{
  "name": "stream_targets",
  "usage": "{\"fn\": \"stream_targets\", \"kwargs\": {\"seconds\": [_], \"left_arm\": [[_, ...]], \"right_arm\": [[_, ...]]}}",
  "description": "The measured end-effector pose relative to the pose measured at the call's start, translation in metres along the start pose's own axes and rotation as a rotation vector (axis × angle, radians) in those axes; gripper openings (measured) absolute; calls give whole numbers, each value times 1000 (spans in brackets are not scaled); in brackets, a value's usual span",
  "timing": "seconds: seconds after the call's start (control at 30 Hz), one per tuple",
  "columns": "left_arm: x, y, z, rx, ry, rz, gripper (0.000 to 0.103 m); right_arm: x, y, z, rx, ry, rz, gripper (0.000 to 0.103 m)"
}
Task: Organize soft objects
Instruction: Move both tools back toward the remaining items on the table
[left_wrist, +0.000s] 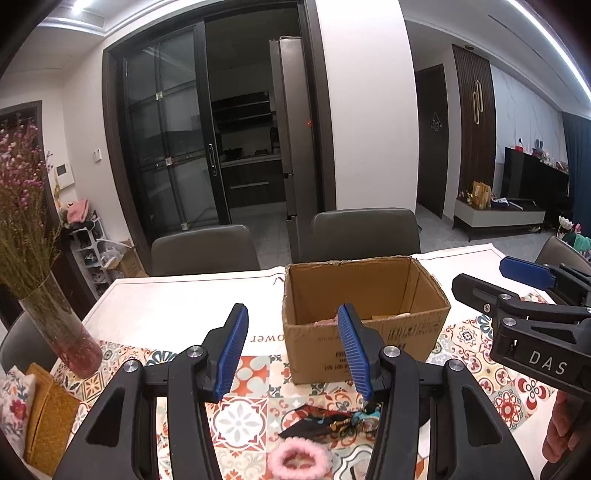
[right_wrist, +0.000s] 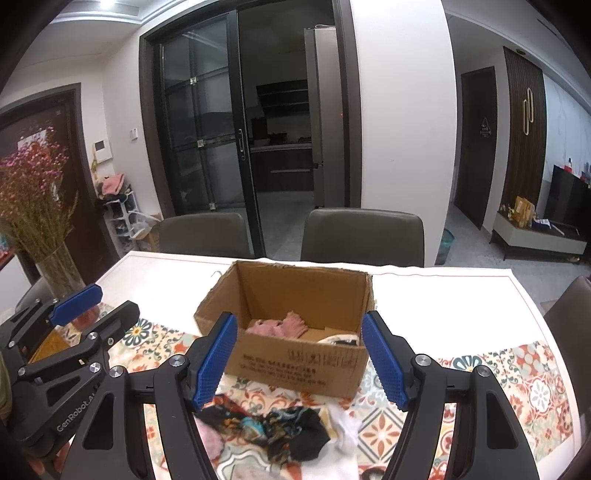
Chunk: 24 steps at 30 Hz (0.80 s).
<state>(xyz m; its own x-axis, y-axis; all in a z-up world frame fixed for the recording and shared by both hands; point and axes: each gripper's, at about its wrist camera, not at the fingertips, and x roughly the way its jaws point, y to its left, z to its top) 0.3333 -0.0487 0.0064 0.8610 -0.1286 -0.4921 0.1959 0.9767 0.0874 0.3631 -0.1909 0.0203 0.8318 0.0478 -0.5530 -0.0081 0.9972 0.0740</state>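
Observation:
An open cardboard box (left_wrist: 364, 325) (right_wrist: 295, 354) stands on the patterned tablecloth. Inside it lie a pink soft item (right_wrist: 280, 326) and a pale cloth (right_wrist: 341, 339). In front of the box lie a dark patterned scarf (right_wrist: 280, 430) (left_wrist: 321, 422), a white cloth (right_wrist: 345, 430) and a fluffy pink scrunchie (left_wrist: 298, 459). My left gripper (left_wrist: 291, 347) is open and empty, above the scarf and scrunchie. My right gripper (right_wrist: 301, 360) is open and empty, above the scarf, in front of the box. The right gripper also shows at the right of the left wrist view (left_wrist: 491, 282).
A glass vase of dried pink flowers (left_wrist: 61, 332) (right_wrist: 61, 273) stands at the table's left. A yellow pad and floral cloth (left_wrist: 40, 410) lie at the left edge. Two grey chairs (left_wrist: 364, 234) stand behind the table.

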Motion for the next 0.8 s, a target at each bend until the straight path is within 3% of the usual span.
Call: {"fn": "stream_targets", "kwargs": {"seconds": [0.8], "left_arm": [[-60,8,-70,67,10,-25,50]], "right_arm": [[-47,31,-72,-2,50,8,71]]}}
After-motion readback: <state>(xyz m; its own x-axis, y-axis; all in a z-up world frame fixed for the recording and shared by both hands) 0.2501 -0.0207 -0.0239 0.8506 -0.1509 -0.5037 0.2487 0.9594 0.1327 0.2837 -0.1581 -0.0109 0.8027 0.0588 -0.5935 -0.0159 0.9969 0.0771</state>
